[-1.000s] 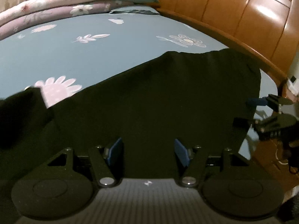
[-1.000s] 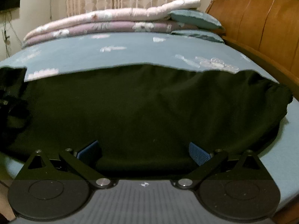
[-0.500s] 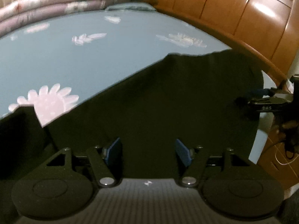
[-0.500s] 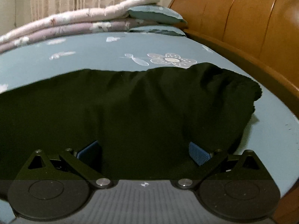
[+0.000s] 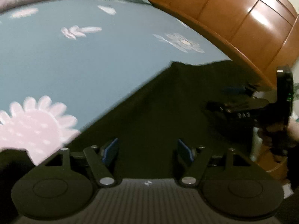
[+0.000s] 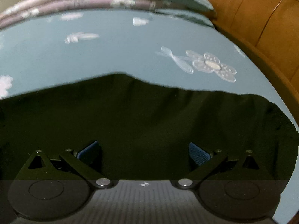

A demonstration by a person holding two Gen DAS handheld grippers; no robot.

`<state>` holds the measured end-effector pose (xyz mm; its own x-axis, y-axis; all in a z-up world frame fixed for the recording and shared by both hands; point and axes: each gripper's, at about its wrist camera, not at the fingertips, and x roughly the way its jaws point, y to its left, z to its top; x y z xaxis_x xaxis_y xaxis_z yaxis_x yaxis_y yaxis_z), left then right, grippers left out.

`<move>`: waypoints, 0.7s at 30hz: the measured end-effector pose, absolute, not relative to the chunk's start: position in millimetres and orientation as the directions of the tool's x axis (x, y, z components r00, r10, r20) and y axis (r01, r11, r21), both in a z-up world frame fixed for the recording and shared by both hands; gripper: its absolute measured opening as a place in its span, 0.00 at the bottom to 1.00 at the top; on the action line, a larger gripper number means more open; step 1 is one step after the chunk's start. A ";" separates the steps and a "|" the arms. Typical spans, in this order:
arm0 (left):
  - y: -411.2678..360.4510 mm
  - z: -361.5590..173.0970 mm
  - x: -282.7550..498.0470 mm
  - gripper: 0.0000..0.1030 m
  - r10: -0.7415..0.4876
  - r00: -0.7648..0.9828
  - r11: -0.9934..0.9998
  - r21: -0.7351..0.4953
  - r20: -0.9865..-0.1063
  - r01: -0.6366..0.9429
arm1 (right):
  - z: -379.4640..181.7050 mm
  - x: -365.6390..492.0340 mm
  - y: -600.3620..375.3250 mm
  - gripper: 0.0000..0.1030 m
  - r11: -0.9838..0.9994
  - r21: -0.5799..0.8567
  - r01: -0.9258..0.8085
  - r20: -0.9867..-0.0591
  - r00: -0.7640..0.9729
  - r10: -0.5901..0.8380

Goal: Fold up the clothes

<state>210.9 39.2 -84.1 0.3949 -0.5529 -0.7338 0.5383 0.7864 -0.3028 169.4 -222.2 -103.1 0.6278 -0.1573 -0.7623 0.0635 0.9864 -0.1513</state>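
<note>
Dark garment (image 6: 142, 123) spread flat along near edge of the blue floral bed (image 6: 115, 56), reaching toward the wooden headboard (image 5: 233, 24). Left gripper (image 5: 147, 149) over it, jaws opening, nothing pinched. Right gripper (image 6: 144, 151) spread wide, seemingly empty though cloth is dim.

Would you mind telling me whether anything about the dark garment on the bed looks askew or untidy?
The dark garment lies unevenly on the blue floral sheet: its far edge is wavy, and its end nearest the wooden headboard is bunched and rumpled. Nothing looks damaged.
</note>
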 end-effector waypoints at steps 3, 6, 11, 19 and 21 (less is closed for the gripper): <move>42.1 -86.5 223.7 0.68 -0.550 0.406 0.793 -0.302 -0.730 0.529 | -106.3 172.5 -219.7 1.00 0.987 -0.133 0.090 -0.785 0.599 -0.160; 41.3 -85.1 231.2 0.69 -0.575 0.384 0.769 -0.318 -0.723 0.554 | -109.1 178.4 -225.1 1.00 0.987 -0.078 0.141 -0.807 0.573 -0.146; 49.4 -82.0 245.5 0.68 -0.598 0.347 0.758 -0.368 -0.722 0.539 | -97.9 183.0 -210.5 1.00 0.976 -0.137 0.168 -0.819 0.535 -0.207; 13.1 -80.9 264.7 0.69 -0.702 0.247 0.657 -0.474 -0.668 0.586 | -53.6 164.0 -211.5 1.00 0.965 -0.180 0.191 -0.769 0.584 -0.259; -4.4 -86.2 264.4 0.69 -0.704 0.232 0.639 -0.457 -0.671 0.619 | -48.3 155.1 -215.2 1.00 0.967 -0.160 0.198 -0.752 0.611 -0.249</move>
